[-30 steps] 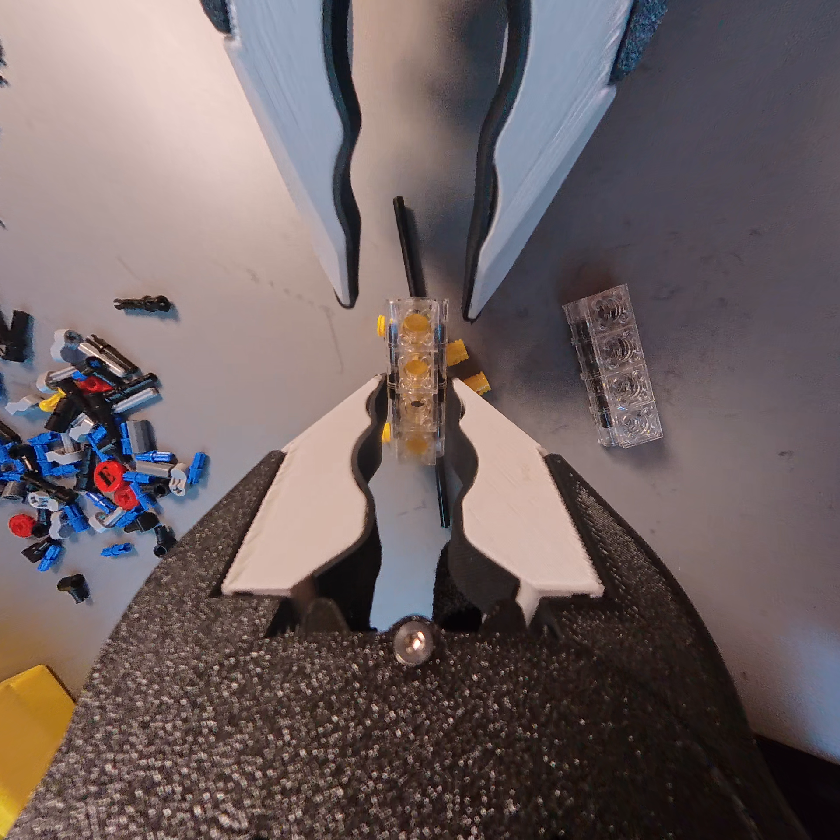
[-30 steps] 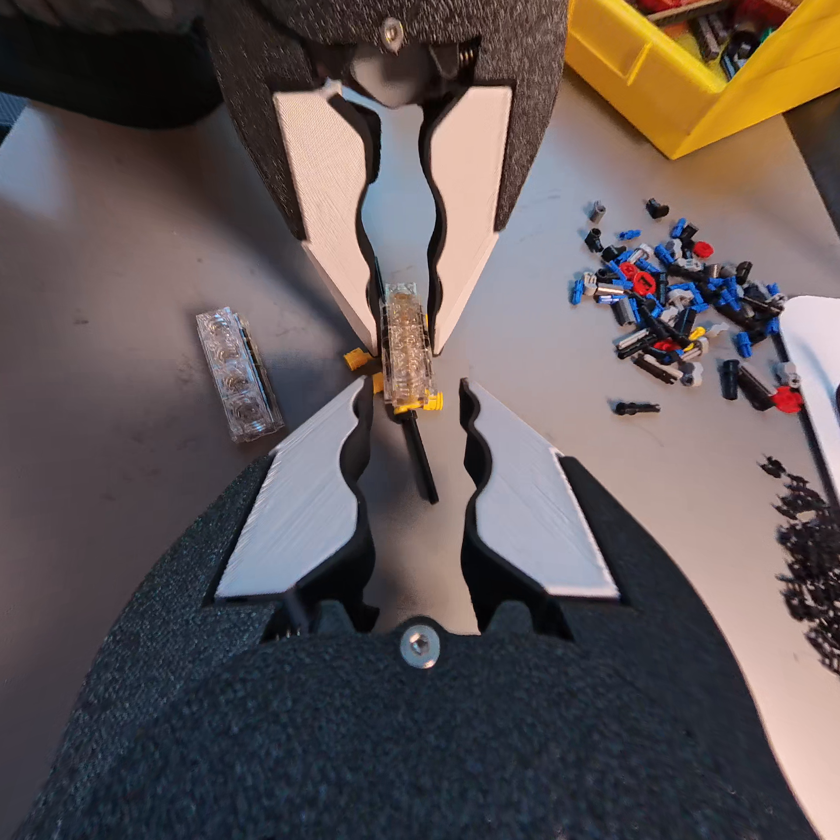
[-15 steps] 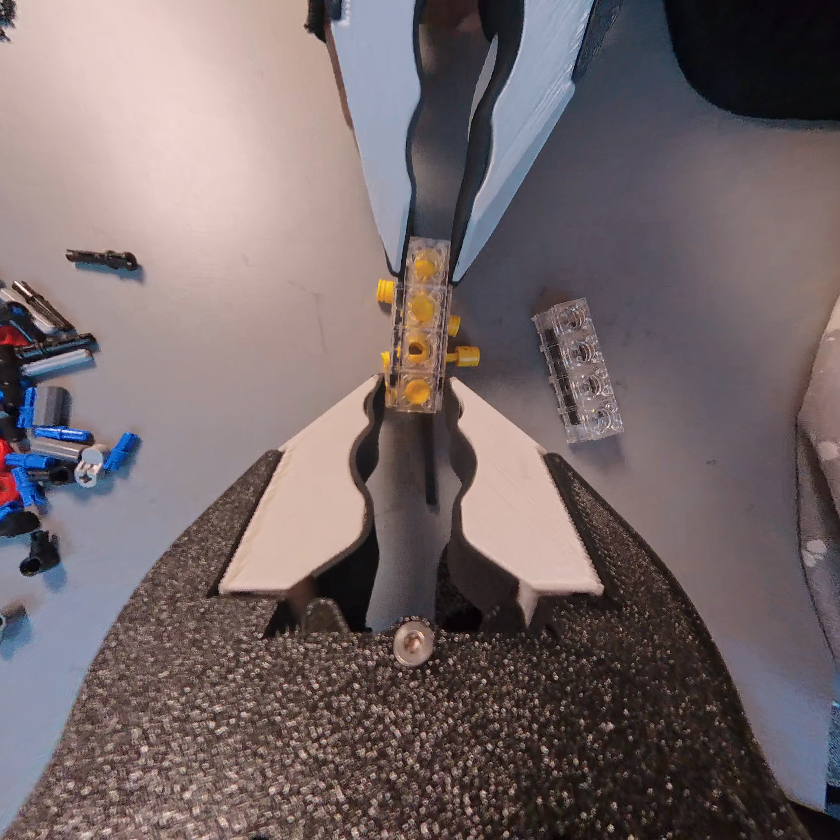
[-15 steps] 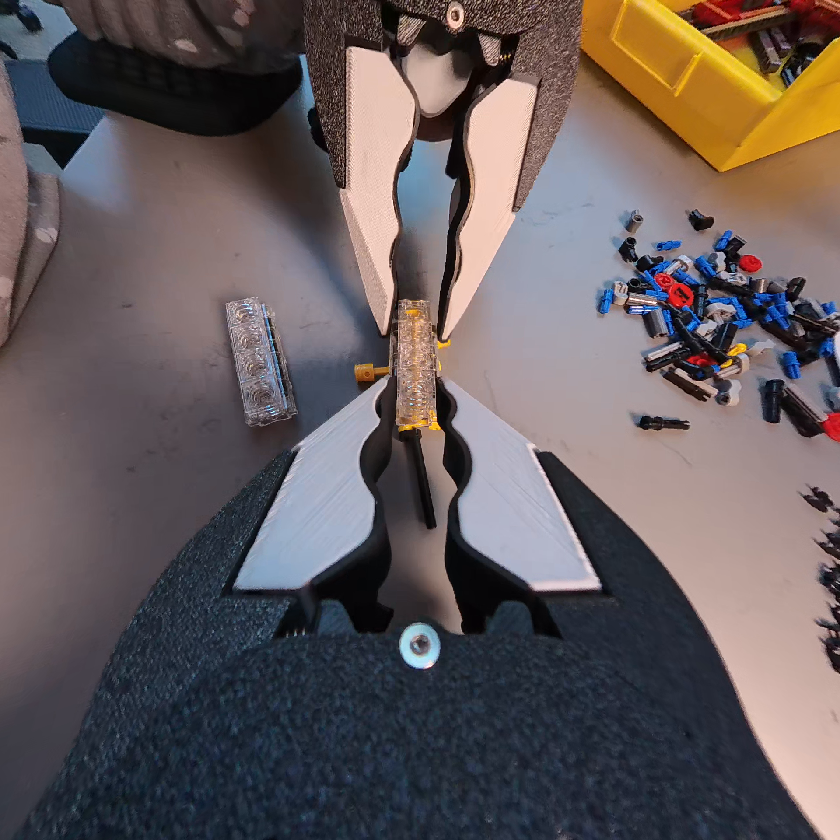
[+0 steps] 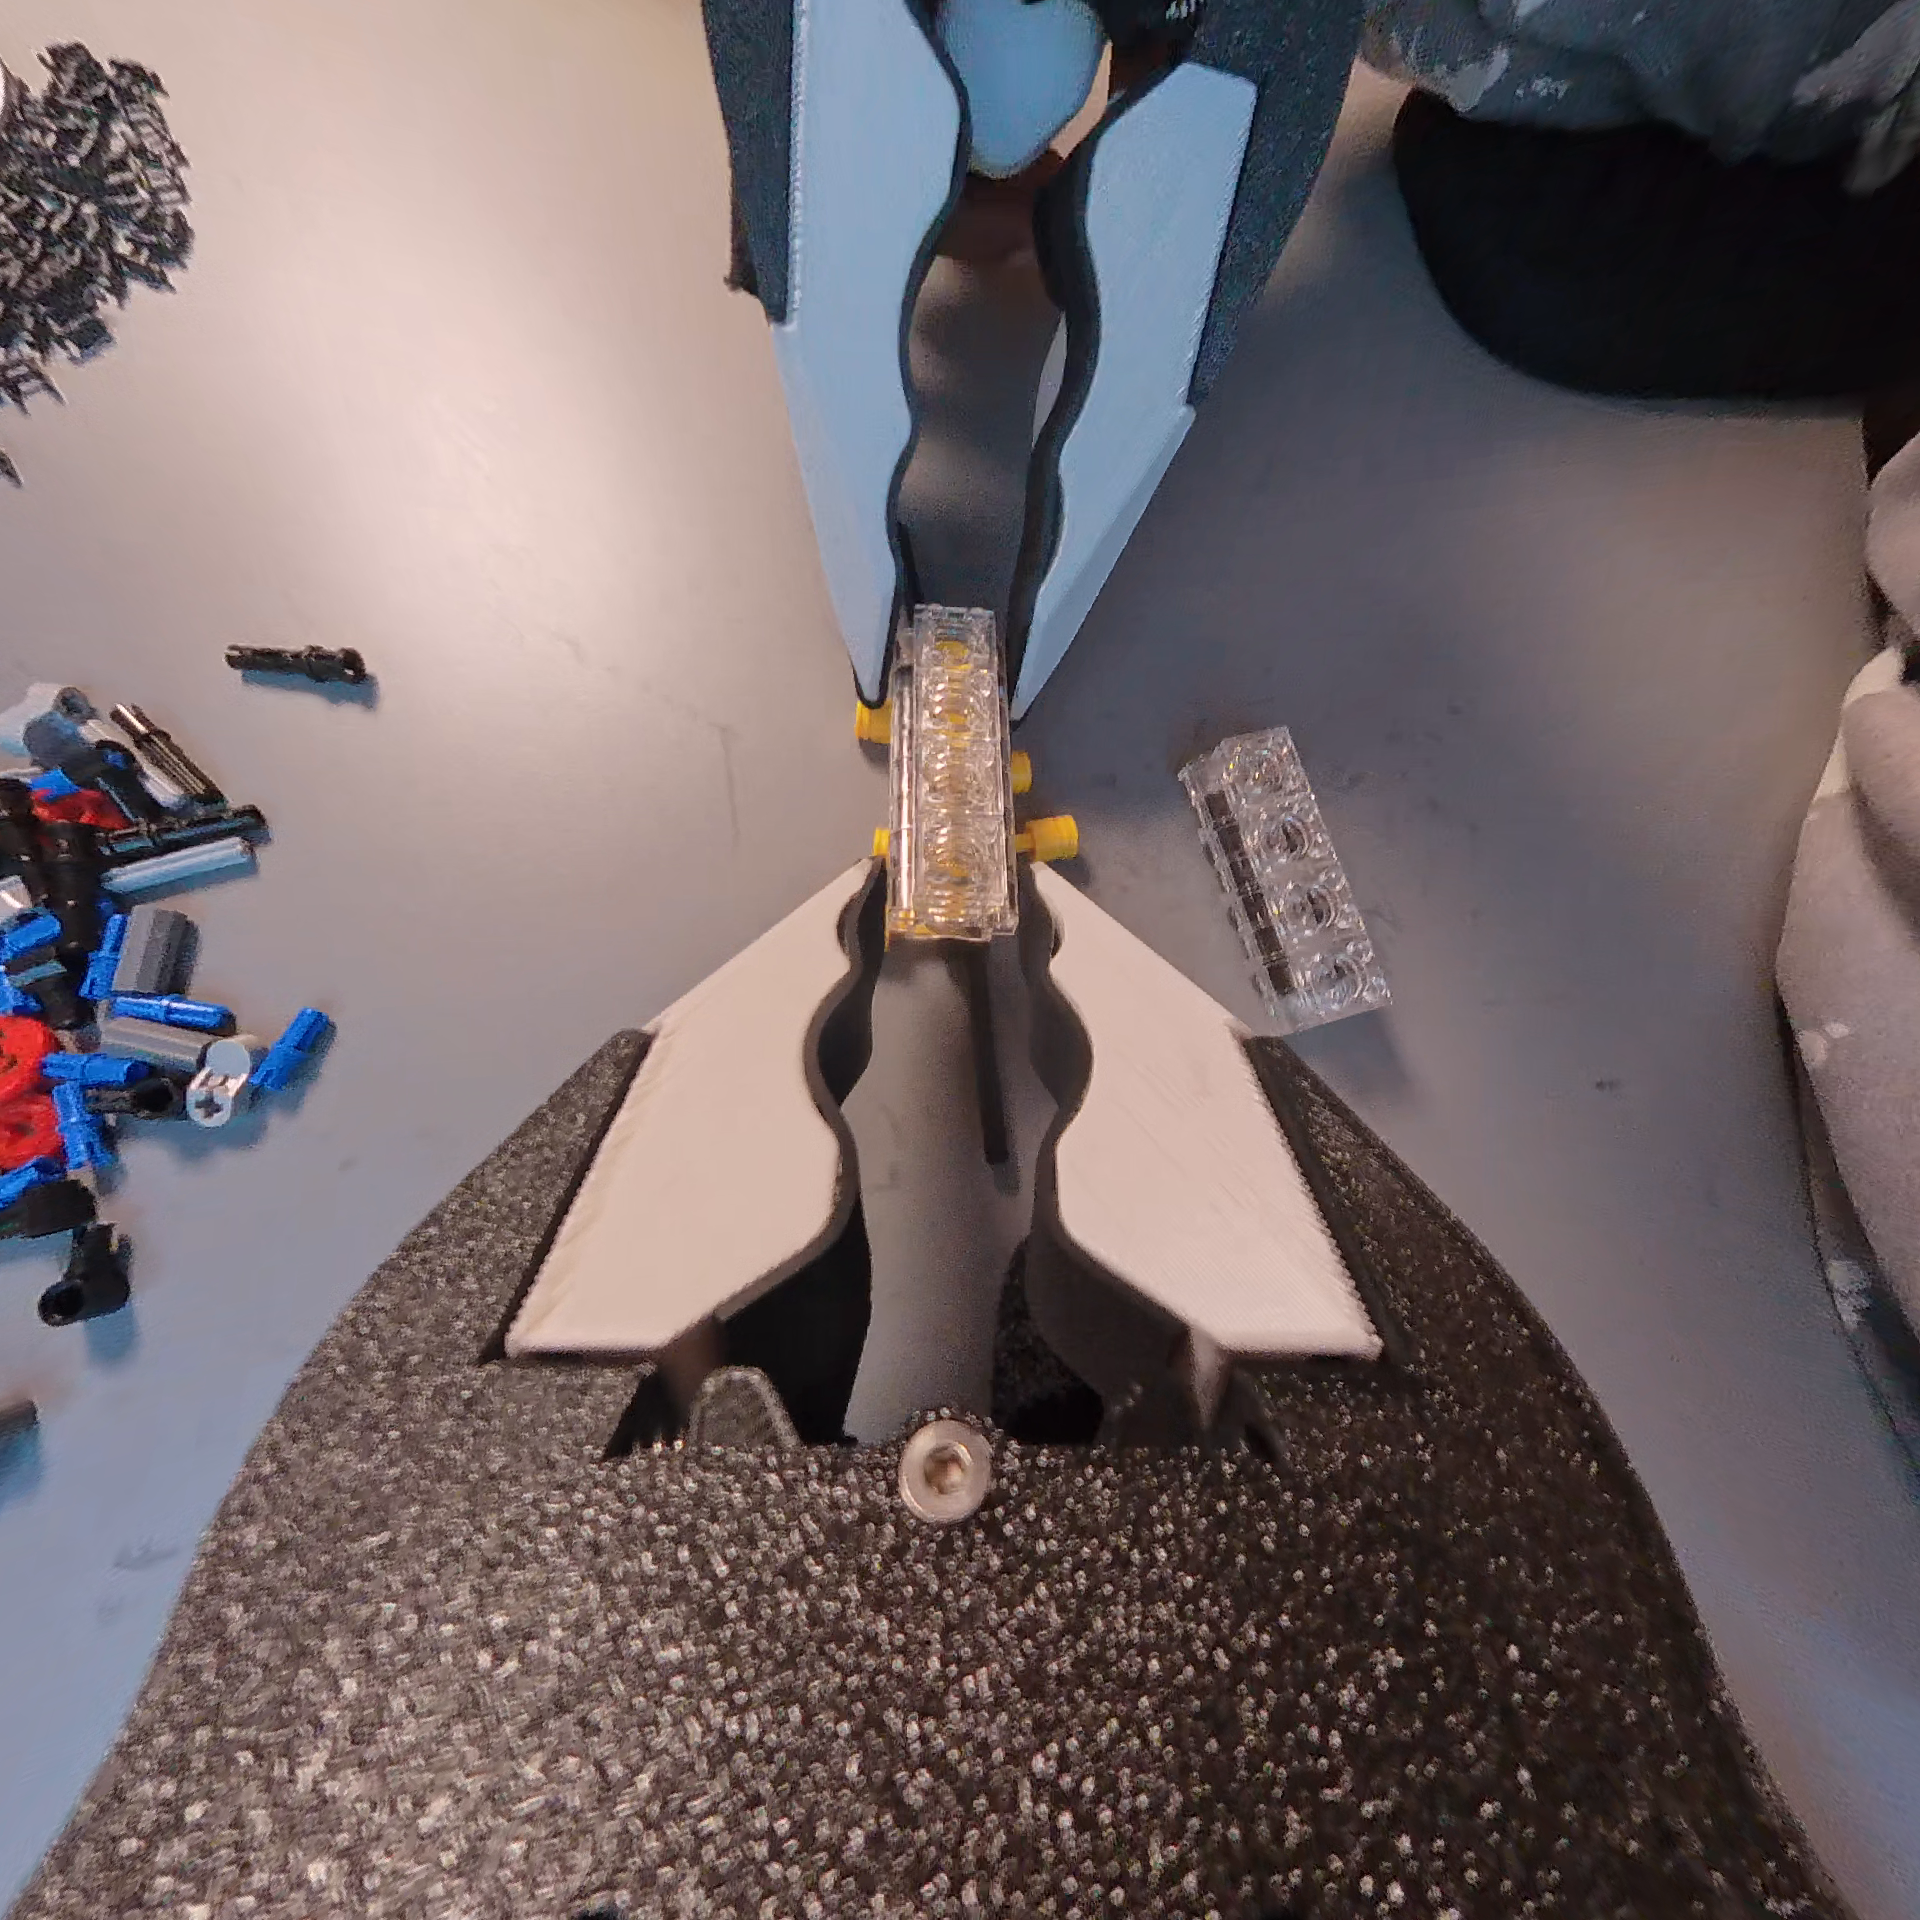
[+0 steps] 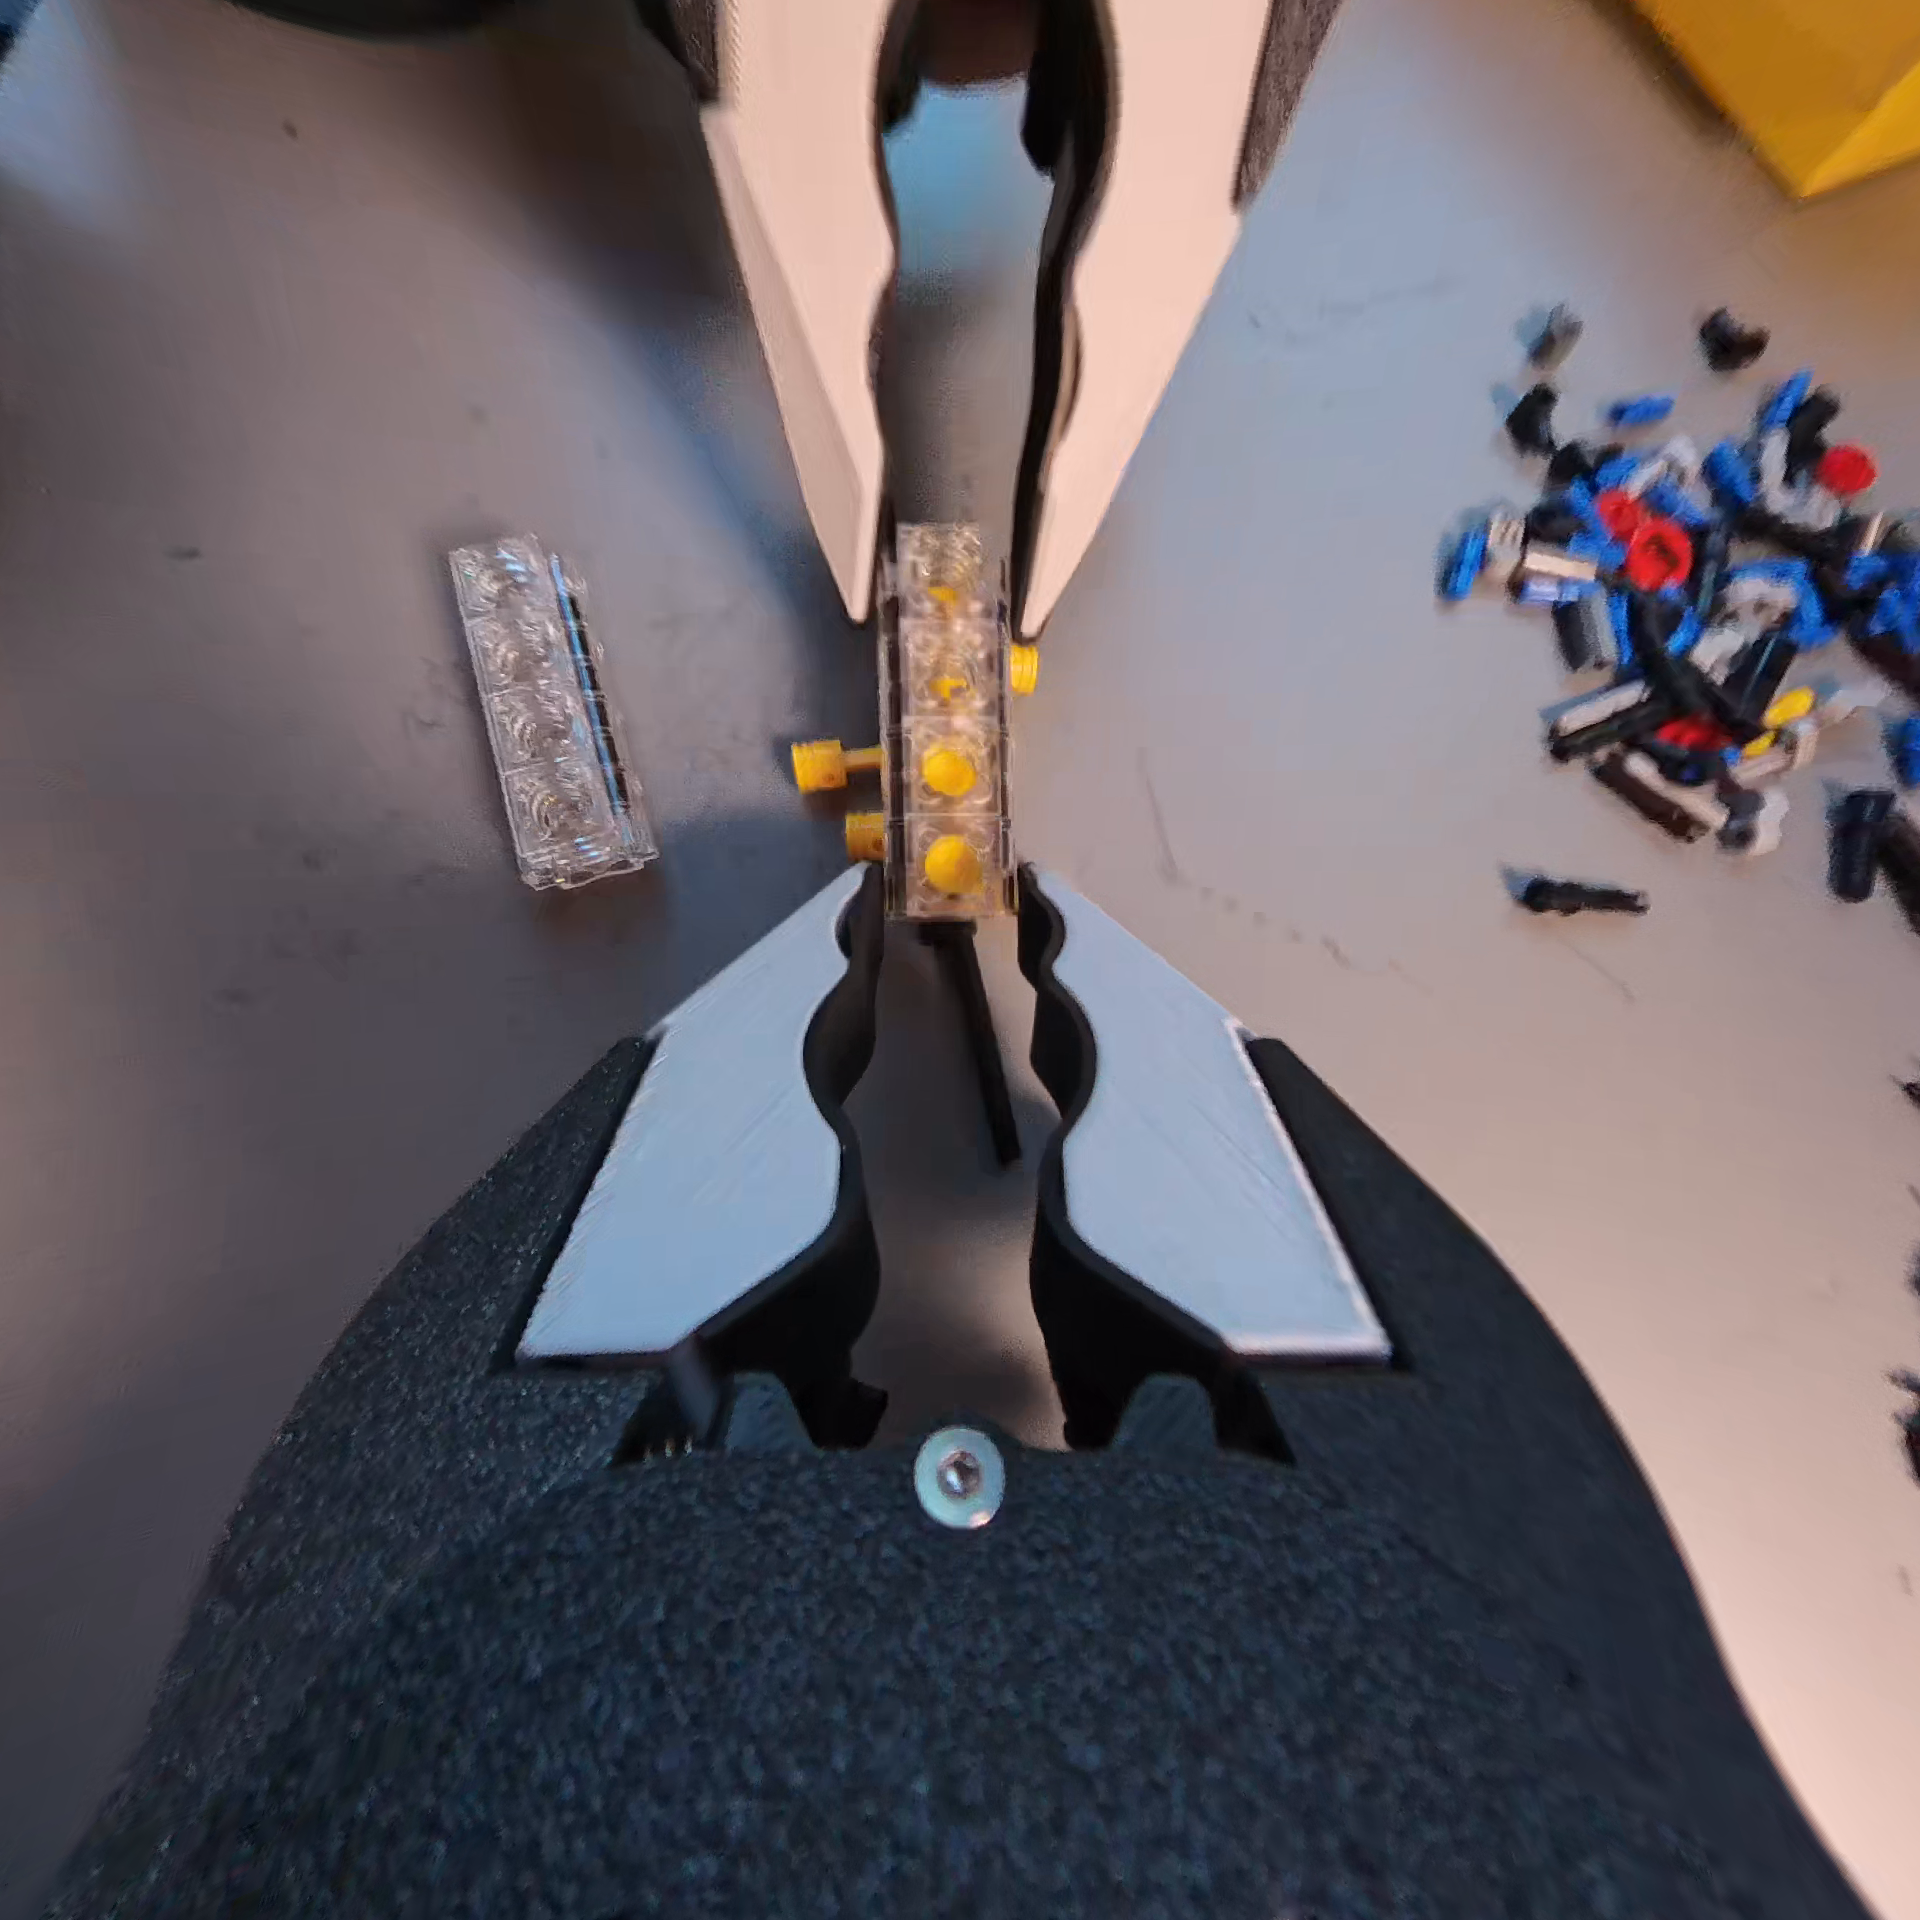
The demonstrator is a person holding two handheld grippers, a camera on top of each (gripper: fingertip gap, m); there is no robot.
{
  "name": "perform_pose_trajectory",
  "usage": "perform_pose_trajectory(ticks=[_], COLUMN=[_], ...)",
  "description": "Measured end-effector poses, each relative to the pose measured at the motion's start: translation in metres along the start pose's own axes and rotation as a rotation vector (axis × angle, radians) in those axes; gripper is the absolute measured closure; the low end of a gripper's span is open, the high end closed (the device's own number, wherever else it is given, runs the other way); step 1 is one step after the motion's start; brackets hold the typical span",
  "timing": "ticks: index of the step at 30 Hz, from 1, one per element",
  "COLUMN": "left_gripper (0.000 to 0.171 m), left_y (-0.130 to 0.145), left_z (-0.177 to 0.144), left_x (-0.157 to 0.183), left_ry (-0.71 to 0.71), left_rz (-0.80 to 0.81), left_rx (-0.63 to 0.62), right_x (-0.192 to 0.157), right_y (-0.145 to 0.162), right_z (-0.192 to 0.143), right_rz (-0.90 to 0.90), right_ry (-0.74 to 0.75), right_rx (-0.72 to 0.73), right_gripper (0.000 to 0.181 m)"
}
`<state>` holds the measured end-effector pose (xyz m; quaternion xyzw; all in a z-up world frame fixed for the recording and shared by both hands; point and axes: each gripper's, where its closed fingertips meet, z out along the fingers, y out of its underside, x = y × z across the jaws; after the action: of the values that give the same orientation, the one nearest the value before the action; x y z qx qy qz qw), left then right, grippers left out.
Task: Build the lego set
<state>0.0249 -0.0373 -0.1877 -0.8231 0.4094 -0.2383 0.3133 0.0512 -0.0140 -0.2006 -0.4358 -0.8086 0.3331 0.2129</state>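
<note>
A clear brick assembly (image 5: 951, 790) with yellow pins through it and a black axle (image 5: 987, 1049) sticking out of one end is held above the grey table. My left gripper (image 5: 951, 904) is shut on its near end. My right gripper (image 5: 948, 696) comes in from the opposite side and is shut on its far end. The right wrist view shows the same assembly (image 6: 948, 748) between my right gripper (image 6: 948, 894) and my left gripper (image 6: 943, 623), with the axle (image 6: 987, 1039) running back between my right fingers. A second clear brick (image 5: 1283, 883) lies loose beside it, and also shows in the right wrist view (image 6: 545, 717).
A pile of small blue, black, red and grey parts (image 5: 104, 987) lies on the table and also shows in the right wrist view (image 6: 1714, 623). A lone black pin (image 5: 296, 660) lies near it. A heap of tiny black parts (image 5: 73, 197) and a yellow bin (image 6: 1818, 94) lie farther off. A person's grey sleeve (image 5: 1849, 935) shows. The gap from one gripper's tips to the other's is roughly 5 cm.
My right gripper, open and apart from the assembly a second ago, has closed on its far end. The assembly has since turned about its long axis between both grippers.
</note>
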Motion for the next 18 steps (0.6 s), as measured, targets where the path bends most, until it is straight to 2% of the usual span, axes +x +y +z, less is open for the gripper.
perform_pose_trajectory(ticks=[3,8,12,14,18], left_gripper=[0.148,0.147,0.147,0.147,0.147], left_y=[0.013,0.014,0.014,0.014,0.017], left_z=[0.004,0.004,0.004,0.005,0.002], left_x=[-0.002,-0.003,-0.004,-0.004,-0.006], left_ry=[-0.030,-0.004,-0.009,-0.016,-0.023], left_rz=[0.058,0.022,0.016,0.032,0.064], left_rx=[-0.074,-0.053,-0.048,-0.044,-0.044], right_x=[0.000,0.001,0.005,0.004,0.002], right_y=[-0.002,-0.003,-0.005,-0.014,-0.006], right_z=[0.004,0.005,-0.001,-0.003,0.008], right_rz=[-0.027,-0.009,-0.001,0.010,-0.006], right_ry=[0.020,0.017,0.043,0.034,0.030], right_rx=[-0.001,-0.011,0.008,0.052,0.001], right_gripper=[0.157,0.157,0.140,0.142,0.157])
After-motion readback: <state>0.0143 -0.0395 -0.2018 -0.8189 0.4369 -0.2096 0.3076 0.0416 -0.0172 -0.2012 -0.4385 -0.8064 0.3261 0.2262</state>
